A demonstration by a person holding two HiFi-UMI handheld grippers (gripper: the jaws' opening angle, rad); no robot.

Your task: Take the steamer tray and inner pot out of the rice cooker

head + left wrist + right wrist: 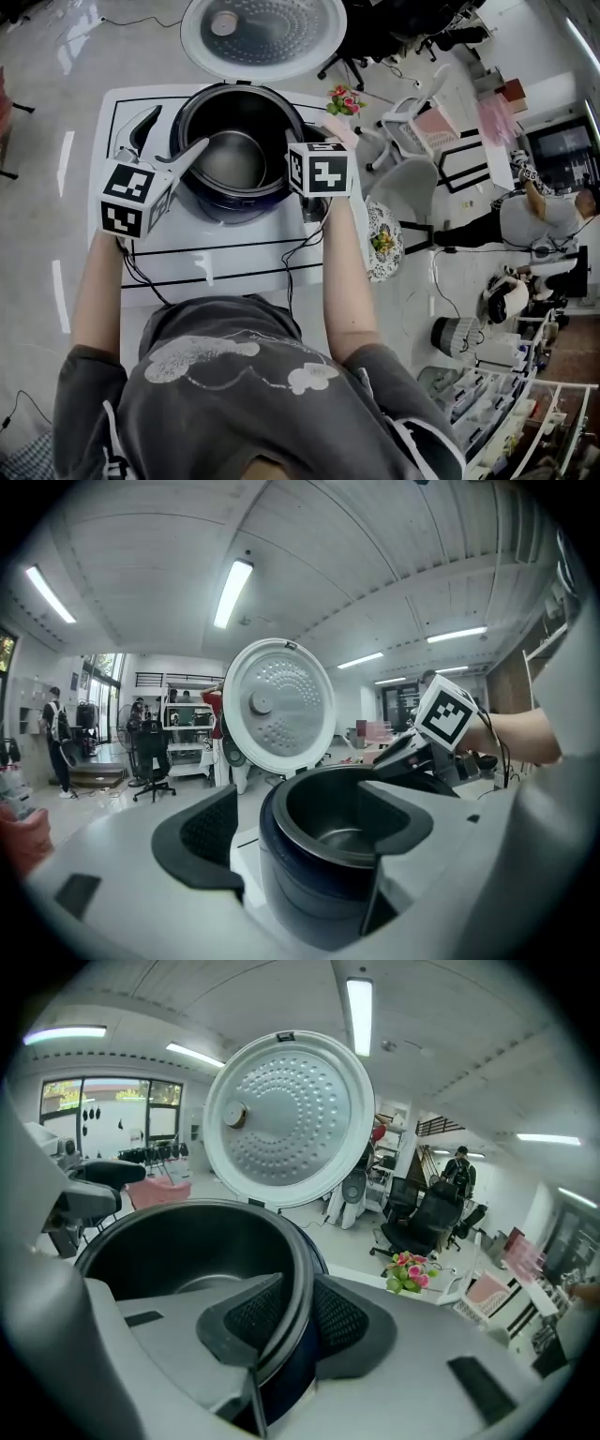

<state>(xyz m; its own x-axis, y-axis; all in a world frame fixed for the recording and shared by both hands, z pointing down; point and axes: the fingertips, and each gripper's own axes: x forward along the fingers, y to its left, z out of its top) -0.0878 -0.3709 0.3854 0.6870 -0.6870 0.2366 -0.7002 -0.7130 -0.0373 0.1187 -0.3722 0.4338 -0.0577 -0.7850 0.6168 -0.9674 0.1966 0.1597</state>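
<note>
The rice cooker (239,204) stands on a white table with its round lid (262,33) swung up at the back. The dark inner pot (230,159) sits in it, and only its bare metal bottom shows inside. My left gripper (173,136) is open at the pot's left rim. In the left gripper view, one jaw stands outside the cooker and the other inside the pot (328,808). My right gripper (292,141) is at the right rim. In the right gripper view, it (298,1321) is shut on the pot's rim (302,1269), one pad on each side.
The white table (234,267) carries black lines and cables trailing toward me. A pot of pink flowers (345,98) stands just beyond the cooker's right side. Office chairs (412,127) and a person (539,220) are on the floor to the right.
</note>
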